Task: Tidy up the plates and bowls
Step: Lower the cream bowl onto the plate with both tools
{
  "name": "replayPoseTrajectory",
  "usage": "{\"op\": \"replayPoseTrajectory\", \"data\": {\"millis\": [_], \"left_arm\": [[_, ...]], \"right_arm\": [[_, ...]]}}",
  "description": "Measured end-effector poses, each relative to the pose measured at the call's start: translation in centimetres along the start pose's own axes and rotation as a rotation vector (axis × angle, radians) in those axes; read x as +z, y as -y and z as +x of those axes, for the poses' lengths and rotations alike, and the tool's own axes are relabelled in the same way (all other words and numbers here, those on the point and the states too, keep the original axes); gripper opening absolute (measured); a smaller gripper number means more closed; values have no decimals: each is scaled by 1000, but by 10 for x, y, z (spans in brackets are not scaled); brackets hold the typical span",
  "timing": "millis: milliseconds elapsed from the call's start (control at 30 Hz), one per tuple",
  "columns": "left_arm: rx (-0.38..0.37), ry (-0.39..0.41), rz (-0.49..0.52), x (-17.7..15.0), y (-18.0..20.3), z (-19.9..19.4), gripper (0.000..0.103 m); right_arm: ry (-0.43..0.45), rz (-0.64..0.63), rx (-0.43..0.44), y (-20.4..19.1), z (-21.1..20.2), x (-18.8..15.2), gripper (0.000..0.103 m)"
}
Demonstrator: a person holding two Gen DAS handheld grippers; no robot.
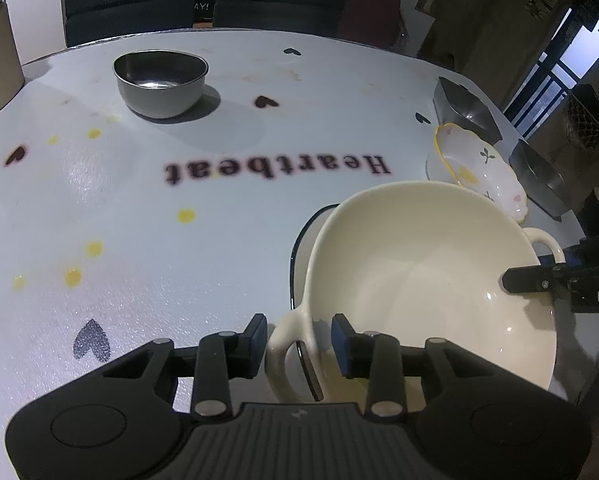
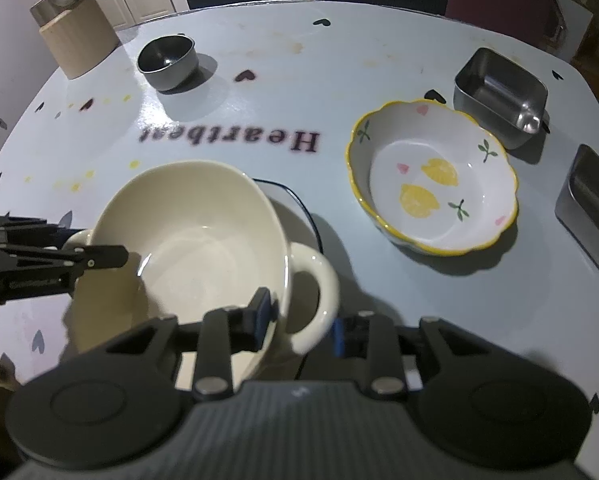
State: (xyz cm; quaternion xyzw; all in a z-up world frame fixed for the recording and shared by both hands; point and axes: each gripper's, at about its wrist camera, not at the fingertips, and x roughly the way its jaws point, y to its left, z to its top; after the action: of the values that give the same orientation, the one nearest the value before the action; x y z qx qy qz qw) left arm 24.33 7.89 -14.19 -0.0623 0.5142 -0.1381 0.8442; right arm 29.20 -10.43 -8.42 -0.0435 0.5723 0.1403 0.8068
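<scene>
The cream ceramic bowl with two loop handles [image 2: 187, 240] sits low and left of centre in the right wrist view, resting on a white plate with a dark rim [image 2: 299, 212] that shows behind and to its right. In the left wrist view the same bowl [image 1: 427, 280] fills the lower right, with the plate's rim [image 1: 299, 240] curving out on its left.

The left gripper [image 1: 299, 344] straddles one loop handle, its pads set apart with visible gaps on either side of the ceramic, so it holds nothing. The right gripper [image 2: 301, 324] brackets the opposite handle the same way, one pad inside the bowl wall and the other outside the loop, not pressing.

The step appears to be setting the bowl on the plate and letting go. To do it well, both grippers should open evenly and lift away along the handles, so neither pad catches a loop and drags or tips the bowl off the plate.

Further out, the white scalloped bowl with yellow lemon prints [image 2: 433, 180] lies to the right, two rectangular steel containers [image 2: 499, 96] beyond it, and a round steel bowl [image 2: 167, 62] at upper left, all on the pale tablecloth printed with hearts [image 2: 259, 92].
</scene>
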Motion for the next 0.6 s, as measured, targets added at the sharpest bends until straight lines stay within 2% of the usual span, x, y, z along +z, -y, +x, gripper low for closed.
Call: {"op": "replayPoseTrajectory", "data": {"millis": [200,333,600], "left_arm": [[-2,2,4,0,1,0,39],[1,3,9,0,2,0,39],[-1,2,18,0,2,0,39]], "right_arm": [[-5,-13,-17,-2,1,0,38],[-17,-54,-69,-7,6,0,43],[-22,-53,-72,-3,8,2,44]]}}
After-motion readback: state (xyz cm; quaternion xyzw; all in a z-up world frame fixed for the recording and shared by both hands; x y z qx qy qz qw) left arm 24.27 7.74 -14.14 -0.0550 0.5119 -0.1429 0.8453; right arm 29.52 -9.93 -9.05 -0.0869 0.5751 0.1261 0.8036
